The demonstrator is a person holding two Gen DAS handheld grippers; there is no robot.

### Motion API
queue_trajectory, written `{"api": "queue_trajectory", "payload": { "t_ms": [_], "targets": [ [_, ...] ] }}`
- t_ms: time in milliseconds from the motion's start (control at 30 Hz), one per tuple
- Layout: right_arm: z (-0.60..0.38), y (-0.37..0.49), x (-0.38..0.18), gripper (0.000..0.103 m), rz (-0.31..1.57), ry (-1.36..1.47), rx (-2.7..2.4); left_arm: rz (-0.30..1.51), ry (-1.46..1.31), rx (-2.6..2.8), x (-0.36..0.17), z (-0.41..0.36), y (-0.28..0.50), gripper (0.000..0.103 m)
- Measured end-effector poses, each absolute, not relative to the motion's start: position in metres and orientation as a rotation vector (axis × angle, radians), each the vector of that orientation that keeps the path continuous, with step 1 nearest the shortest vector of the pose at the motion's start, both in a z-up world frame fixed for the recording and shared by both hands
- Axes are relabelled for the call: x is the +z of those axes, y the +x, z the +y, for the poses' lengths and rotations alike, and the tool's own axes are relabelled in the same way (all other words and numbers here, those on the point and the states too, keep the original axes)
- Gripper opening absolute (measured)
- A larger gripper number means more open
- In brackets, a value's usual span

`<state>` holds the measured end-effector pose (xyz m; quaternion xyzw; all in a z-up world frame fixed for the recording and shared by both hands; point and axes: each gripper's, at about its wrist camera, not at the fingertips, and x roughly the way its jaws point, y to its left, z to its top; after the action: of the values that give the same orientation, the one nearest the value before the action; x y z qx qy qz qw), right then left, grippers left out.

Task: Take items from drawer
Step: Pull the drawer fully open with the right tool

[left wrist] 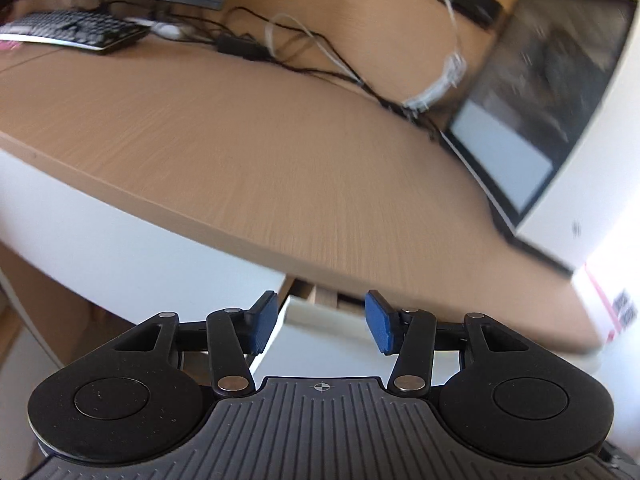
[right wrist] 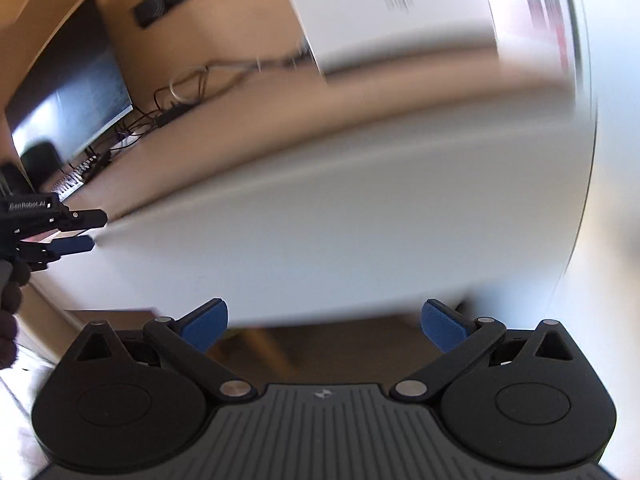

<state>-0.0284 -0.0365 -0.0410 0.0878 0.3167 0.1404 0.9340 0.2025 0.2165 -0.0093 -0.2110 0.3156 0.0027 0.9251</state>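
Observation:
A white drawer front (left wrist: 320, 332) sits under the wooden desk top (left wrist: 260, 168), pulled out a little, with a dark gap (left wrist: 316, 295) above it. The inside is hidden. My left gripper (left wrist: 322, 322) is open, its blue pads (left wrist: 264, 322) on either side of the drawer front's top left corner. In the right wrist view the same drawer front (right wrist: 320, 220) fills the middle, blurred. My right gripper (right wrist: 324, 325) is open just below its lower edge, holding nothing. The left gripper (right wrist: 86, 230) shows at the far left, at the drawer's end.
On the desk lie a keyboard (left wrist: 72, 30), tangled cables (left wrist: 288, 44) and a dark screen (left wrist: 540, 100) at the right. A white box (right wrist: 380, 8) with a red label stands near the desk's right end. A hand (right wrist: 8, 304) shows at the left edge.

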Motion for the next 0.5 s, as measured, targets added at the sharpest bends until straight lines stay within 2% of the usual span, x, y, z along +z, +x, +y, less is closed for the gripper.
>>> {"api": "queue_trajectory", "payload": {
  "t_ms": [100,167,367,500],
  "targets": [
    [-0.103,-0.015,-0.018,0.103,0.570,0.118,0.219,0.669,-0.423,0.055,-0.004,0.212,0.207,0.052],
    [-0.119,0.046,-0.027,0.103,0.566,0.135,0.148,0.699,-0.383,0.097,-0.004,0.207,0.213,0.049],
    [-0.120,0.094,-0.026,0.103,0.543,0.040,0.039,0.772,-0.334,0.103,-0.006,0.198,0.229,0.042],
    [-0.086,0.137,-0.018,0.103,0.594,-0.033,-0.001,0.796,-0.305,0.097,-0.006,0.197,0.236,0.042]
  ]
}}
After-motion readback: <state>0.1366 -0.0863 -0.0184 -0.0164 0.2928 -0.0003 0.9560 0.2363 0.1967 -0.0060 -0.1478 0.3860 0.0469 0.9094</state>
